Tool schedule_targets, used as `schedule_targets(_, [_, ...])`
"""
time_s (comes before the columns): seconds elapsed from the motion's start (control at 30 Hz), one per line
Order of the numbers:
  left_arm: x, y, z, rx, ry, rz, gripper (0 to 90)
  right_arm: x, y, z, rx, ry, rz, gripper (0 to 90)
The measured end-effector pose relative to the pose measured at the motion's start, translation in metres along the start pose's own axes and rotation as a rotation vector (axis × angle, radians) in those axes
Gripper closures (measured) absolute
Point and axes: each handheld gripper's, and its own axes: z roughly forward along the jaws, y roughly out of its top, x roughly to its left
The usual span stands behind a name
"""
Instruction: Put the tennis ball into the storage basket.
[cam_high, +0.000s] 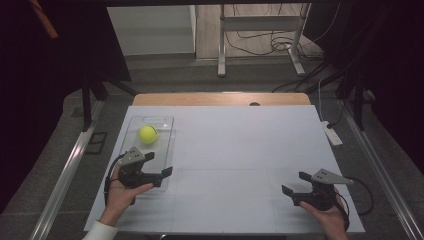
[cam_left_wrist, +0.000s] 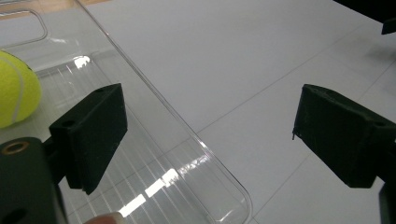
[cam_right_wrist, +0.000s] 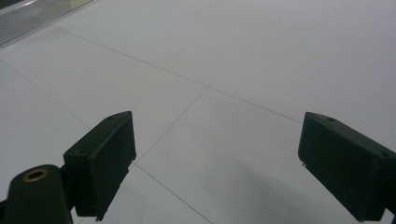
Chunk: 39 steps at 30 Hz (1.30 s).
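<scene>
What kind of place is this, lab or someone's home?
Probably a lab or recording setup: a table with a white cover, dark curtains on both sides, cables loose on the floor behind, and hand-held grippers by a clear tray.

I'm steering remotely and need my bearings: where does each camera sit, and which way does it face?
High view: above the person's side, facing forward and down on the white table; both hands, left gripper and right gripper show.
Left gripper view: rides that gripper, facing along its open jaws over the clear plastic tray and yellow-green tennis ball.
Right gripper view: rides the right gripper, jaws open over bare table.
Shared: high and left gripper views both show tray and ball.
</scene>
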Motion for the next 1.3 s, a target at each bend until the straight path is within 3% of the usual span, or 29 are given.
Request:
schedule_targets(0.63, [-0.012,-0.017,0.003,0.023,-0.027,0.011,10.2,0.001,0.001,-0.001,-0.016,0.010,0.008,11.2])
schedule_targets(0.87, [-0.016,-0.020,0.009,0.047,-0.035,0.023,10.1,0.003,0.003,-0.002,-0.040,0.035,-0.013,10.7])
schedule_targets(1.3, [-0.017,-0.025,0.012,0.065,-0.041,0.022,10.1,0.006,0.006,-0.005,-0.066,0.031,-0.032,10.5])
